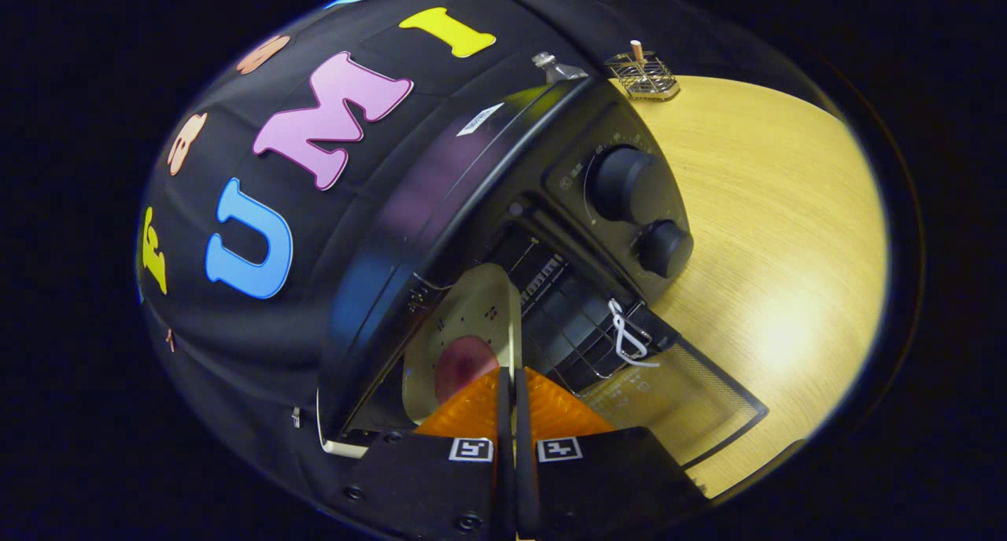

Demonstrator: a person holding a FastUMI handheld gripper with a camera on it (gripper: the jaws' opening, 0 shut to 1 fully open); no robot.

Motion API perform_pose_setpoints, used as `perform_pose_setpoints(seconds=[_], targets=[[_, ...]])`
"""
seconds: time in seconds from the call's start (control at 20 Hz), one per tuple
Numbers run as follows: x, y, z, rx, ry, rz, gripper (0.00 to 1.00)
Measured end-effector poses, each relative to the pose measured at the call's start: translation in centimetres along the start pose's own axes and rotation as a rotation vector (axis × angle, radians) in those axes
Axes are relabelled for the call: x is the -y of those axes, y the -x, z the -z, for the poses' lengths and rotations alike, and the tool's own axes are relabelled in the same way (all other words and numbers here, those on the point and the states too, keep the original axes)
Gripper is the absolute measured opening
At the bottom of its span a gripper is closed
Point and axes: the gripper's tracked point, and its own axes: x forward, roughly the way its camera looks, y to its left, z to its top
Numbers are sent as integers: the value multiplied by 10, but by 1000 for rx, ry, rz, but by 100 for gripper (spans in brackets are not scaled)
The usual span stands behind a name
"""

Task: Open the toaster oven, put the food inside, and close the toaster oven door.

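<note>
Black toaster oven (pixel 472 211), one plate (pixel 472 321) between closed jaws.

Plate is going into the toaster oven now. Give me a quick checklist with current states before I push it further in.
1. Toaster oven door open: ok, it lies folded down.
2. Gripper hold on the plate: ok, fingers closed on its edge.
3. Food on plate: ok, a reddish piece sits near the fingers.
4. Plate level with the rack: cannot tell, the view is tilted.
5. Path into the cavity: ok, plate edge already at the opening.
6. Knobs off: cannot tell.
</note>
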Motion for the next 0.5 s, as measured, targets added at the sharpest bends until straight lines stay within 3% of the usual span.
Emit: perform_pose_setpoints(seconds=[0.3,0.5], targets=[[-2,-24,4,16,-56,48,6],[1,-20,5,22,-18,60,6]])
